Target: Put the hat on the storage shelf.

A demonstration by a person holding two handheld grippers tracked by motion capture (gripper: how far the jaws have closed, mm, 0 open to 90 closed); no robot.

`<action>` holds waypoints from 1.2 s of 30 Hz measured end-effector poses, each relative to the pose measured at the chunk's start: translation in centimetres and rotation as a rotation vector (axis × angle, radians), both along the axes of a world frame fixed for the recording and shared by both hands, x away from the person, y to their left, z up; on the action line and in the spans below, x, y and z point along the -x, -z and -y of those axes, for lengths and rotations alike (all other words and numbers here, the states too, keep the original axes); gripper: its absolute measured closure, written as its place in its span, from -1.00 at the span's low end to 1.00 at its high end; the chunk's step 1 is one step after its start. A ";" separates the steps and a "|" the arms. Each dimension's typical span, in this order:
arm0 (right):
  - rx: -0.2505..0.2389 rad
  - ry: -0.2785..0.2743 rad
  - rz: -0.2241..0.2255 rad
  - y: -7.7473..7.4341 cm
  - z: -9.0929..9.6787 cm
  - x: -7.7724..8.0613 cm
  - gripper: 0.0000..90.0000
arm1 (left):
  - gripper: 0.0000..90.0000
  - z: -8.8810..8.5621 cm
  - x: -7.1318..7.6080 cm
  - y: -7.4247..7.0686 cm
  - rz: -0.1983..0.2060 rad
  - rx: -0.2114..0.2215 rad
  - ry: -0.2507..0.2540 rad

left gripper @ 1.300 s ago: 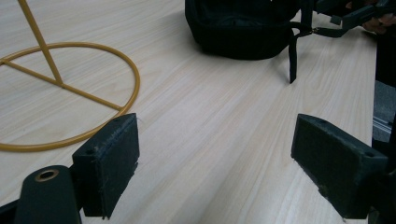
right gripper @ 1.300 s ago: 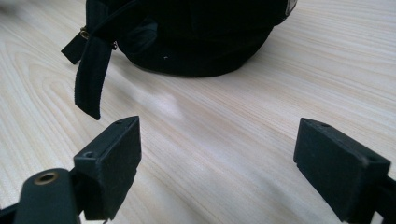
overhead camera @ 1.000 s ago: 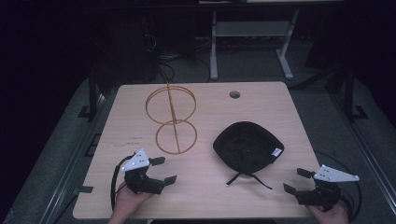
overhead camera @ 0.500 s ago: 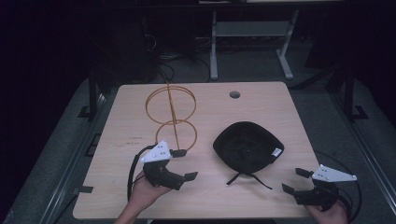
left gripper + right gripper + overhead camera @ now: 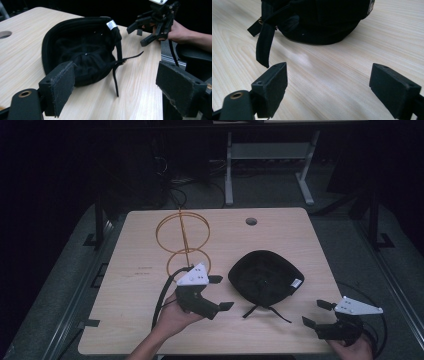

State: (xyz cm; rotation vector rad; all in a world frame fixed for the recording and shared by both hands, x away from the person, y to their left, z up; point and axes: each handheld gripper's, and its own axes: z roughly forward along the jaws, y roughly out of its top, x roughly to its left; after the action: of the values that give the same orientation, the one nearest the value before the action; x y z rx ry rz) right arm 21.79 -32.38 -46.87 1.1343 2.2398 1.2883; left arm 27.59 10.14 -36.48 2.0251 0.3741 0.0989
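- Left gripper (image 5: 221, 292): jaws spread wide, nothing between them. It hovers over the table just left of the black cap (image 5: 265, 276) and points toward it.
- In the left gripper view both pads frame the cap (image 5: 82, 47); the near rim sits close to the left pad, apart from it as far as I can tell.
- Right gripper (image 5: 314, 314): also wide apart and empty, at the near right corner of the table, near the cap but clear of it. Its own view looks low across the wood at the cap's edge (image 5: 322, 22).
- Cap lies upside down, hollow side up, right of centre on the table. Its adjuster strap (image 5: 262, 311) trails off the near side; the strap end (image 5: 265, 42) hangs ahead of the right gripper's left pad.
- Step in hand, my read: approach phase, left gripper lining up for a grab on the cap's rim. Nothing gripped yet.
- Next move needs: go forward and lower so one pad slips inside the rim and one outside, then clamp. Fabric is soft, so bite deep. Watch the loose strap.
- Likely target: the orange wire stand (image 5: 183, 240), upright at far left of centre, well apart from the cap.
- Surface: light wood-grain table (image 5: 145, 320), with a round cable hole (image 5: 251, 221) at the far edge.
- Room: dark, with a grey floor, a metal frame (image 5: 265, 165) and cables beyond the table.
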 end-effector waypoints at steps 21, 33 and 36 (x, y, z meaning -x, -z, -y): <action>-0.010 -0.013 0.003 -0.1 0.0 0.0 -0.67 | -0.66 5.9 -2.1 2.4 -0.024 -0.132 0.107; -0.008 -0.017 -0.001 0.0 -0.2 -0.1 -0.67 | -0.65 7.3 -4.0 4.4 -0.077 -0.182 0.136; -0.010 -0.016 -0.001 0.0 -0.2 -0.1 -0.68 | -0.51 7.5 -4.4 4.8 -0.087 -0.191 0.151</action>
State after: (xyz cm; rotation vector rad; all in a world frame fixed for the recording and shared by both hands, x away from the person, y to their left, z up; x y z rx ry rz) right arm 21.87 -32.15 -46.86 1.1228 2.2497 1.3072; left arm 31.96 2.64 -41.31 2.2444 0.2731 -0.0490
